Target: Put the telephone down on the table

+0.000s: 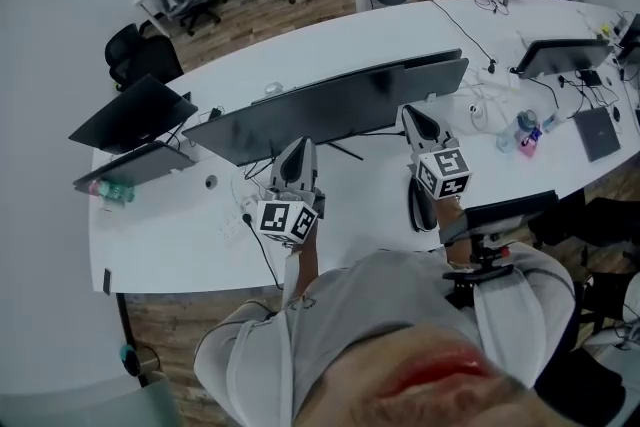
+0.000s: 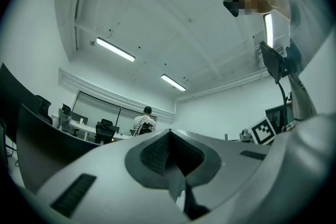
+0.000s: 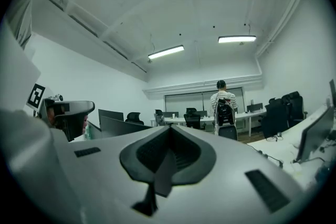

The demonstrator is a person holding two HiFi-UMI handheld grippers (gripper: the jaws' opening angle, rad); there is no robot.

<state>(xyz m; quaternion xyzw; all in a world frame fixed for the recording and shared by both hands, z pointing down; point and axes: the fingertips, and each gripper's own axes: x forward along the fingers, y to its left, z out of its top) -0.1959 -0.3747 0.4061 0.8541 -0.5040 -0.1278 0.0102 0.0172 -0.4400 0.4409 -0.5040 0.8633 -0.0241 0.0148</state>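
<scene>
Head view: person stood at a white curved desk (image 1: 170,245), one gripper in each hand, both raised over the desk and aimed away from the body. Left gripper (image 1: 297,147) sat in front of a wide dark monitor (image 1: 340,105); right gripper (image 1: 415,115) was near that monitor's right end, well apart from the left one.

Left gripper view: left gripper (image 2: 169,134) had its jaws pressed together, nothing between them; camera looked up at ceiling lights and the far office. Right gripper view: right gripper (image 3: 169,131) was closed too, pads meeting, empty. Neither gripper had hold of anything.

Telephone (image 1: 418,207): a dark elongated shape lying flat on the desk just below the right gripper's marker cube (image 1: 443,173), probably the handset, but too small and partly covered to be sure. It touched neither gripper.

Other stuff: second dark screen (image 1: 130,113) at the left end of the desk, green bottle (image 1: 112,190) beside it, black cable (image 1: 264,253) running off the near edge, pink-and-blue bottle (image 1: 527,131) to the right, laptop (image 1: 597,133) further right. Person in a striped shirt (image 3: 222,105) stood in the background with their back turned.
</scene>
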